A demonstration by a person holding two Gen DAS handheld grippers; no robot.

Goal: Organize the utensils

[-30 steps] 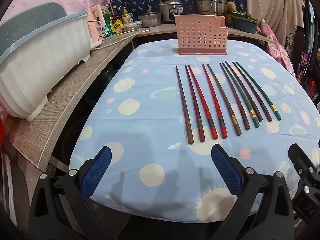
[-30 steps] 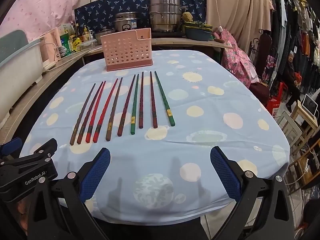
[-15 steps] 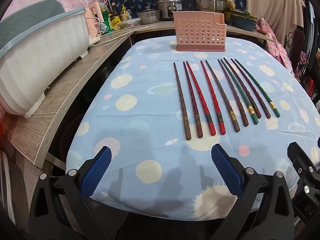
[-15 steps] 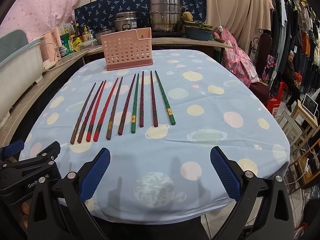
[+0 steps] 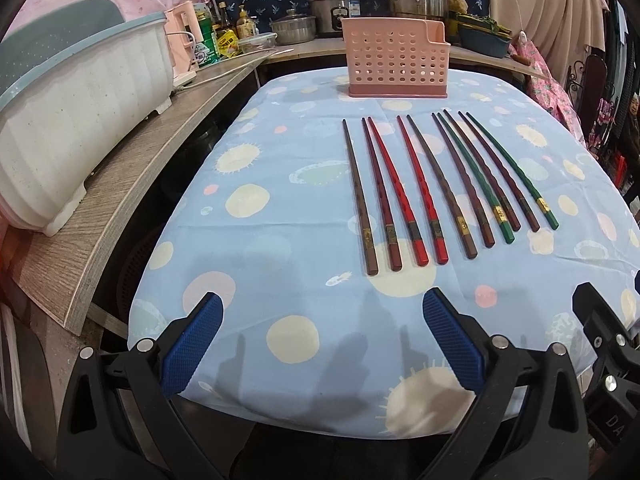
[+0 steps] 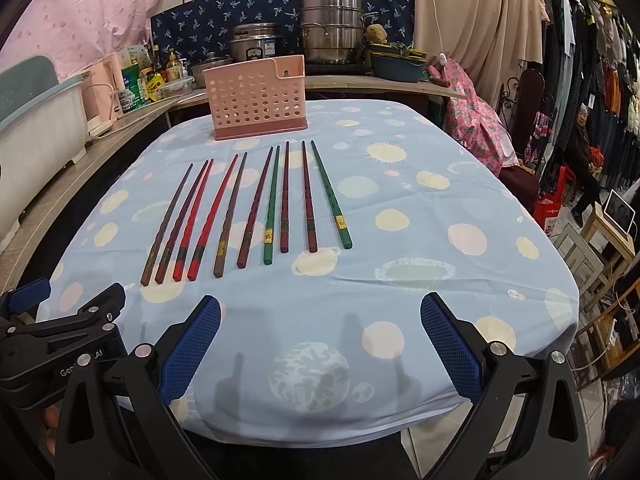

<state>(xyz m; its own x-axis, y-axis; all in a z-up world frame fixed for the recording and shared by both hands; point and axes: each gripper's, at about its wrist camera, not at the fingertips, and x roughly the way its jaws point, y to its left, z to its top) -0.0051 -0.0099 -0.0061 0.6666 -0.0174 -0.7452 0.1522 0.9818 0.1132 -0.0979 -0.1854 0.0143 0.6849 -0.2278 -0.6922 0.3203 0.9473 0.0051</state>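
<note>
Nothing is picked up yet: the left tool (image 5: 320, 332) and right tool (image 6: 320, 332) are both wide open and empty at the bottom, so next one must reach the chopsticks (image 5: 436, 192) lying mid-frame on the counter (image 5: 280, 220), below the pink basket (image 5: 396, 60).
</note>
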